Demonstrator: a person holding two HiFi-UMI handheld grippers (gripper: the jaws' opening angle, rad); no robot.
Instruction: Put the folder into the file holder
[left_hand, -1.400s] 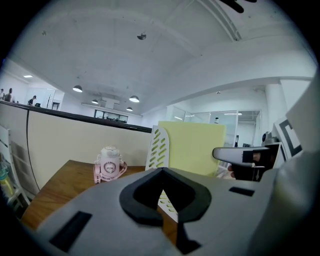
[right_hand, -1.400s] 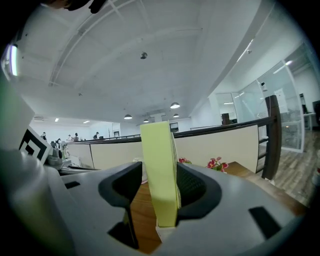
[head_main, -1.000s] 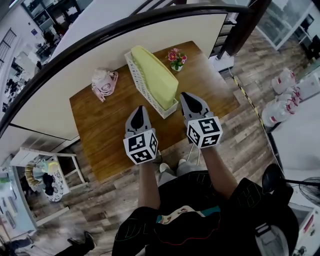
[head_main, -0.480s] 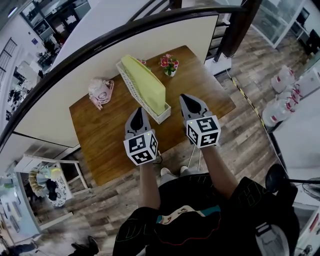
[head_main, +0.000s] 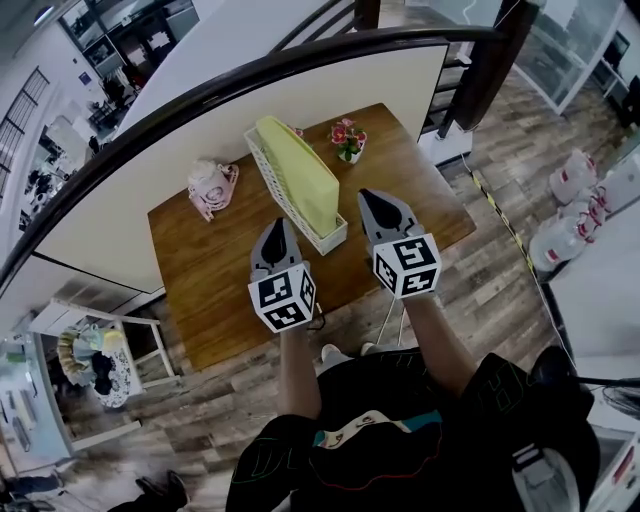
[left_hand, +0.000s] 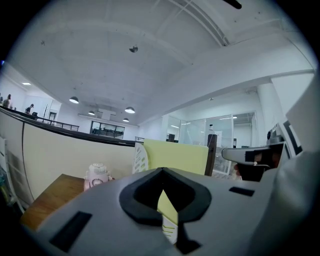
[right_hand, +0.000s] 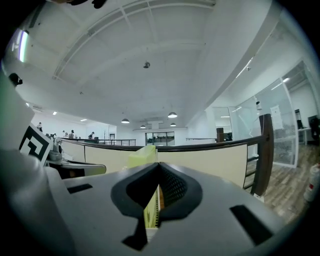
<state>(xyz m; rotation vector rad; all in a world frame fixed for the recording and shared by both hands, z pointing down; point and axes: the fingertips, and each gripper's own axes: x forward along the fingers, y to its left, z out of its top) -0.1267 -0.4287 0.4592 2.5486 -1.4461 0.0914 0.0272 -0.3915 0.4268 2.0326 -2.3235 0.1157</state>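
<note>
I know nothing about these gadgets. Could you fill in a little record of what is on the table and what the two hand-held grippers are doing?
Surface: wooden table
File holder: white, slotted wall, lies across the middle of the table
Folder: yellow-green, already standing in the file holder
Other items: pink object to the holder's left; potted flowers to its right
Left hand-held gripper: jaws shut, holding nothing
Right hand-held gripper: jaws shut, holding nothing
Gripper position: one on each side of the holder's near end

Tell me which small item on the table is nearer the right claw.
The flower pot, right of the file holder; the pink toy sits on the holder's left.
</note>
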